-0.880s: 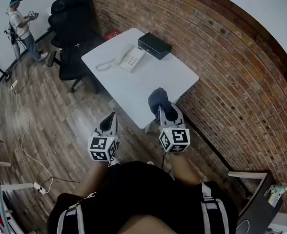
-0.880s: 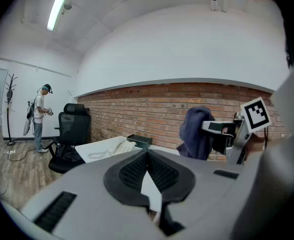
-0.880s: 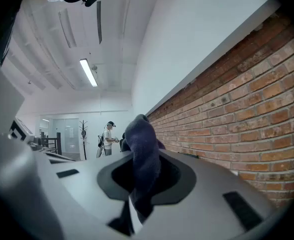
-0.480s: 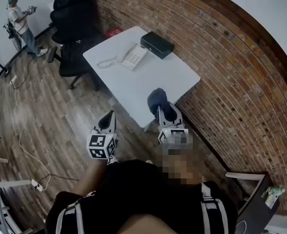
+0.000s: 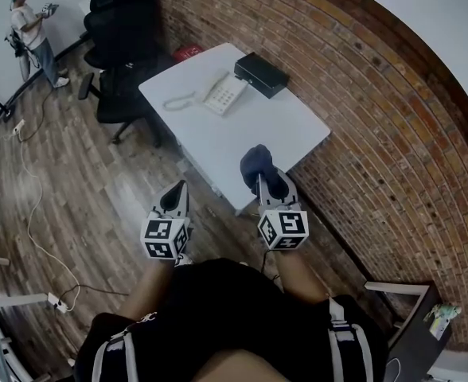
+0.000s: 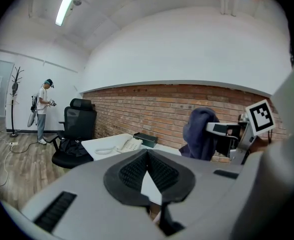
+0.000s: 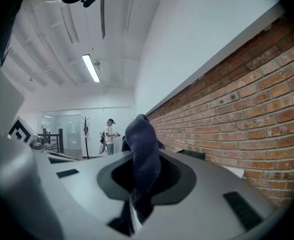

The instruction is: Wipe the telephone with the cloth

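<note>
A white telephone (image 5: 224, 93) with a coiled cord lies on the white table (image 5: 242, 138) towards its far end; the left gripper view shows the telephone (image 6: 128, 145) too. My right gripper (image 5: 261, 178) is shut on a dark blue cloth (image 5: 257, 164) above the table's near corner. The cloth (image 7: 144, 159) stands bunched up between the jaws in the right gripper view. My left gripper (image 5: 177, 195) is shut with nothing in it, over the wooden floor left of the table. Both grippers are well short of the telephone.
A black box (image 5: 261, 74) sits by the telephone near the brick wall (image 5: 361, 126). Black office chairs (image 5: 122, 46) stand at the table's far left. A person (image 5: 32, 30) stands far off at the upper left. A cable (image 5: 27, 213) runs along the floor.
The view has shifted slightly, so the table sits a little farther right. Both grippers hold much the same pose, the cloth still in the right one.
</note>
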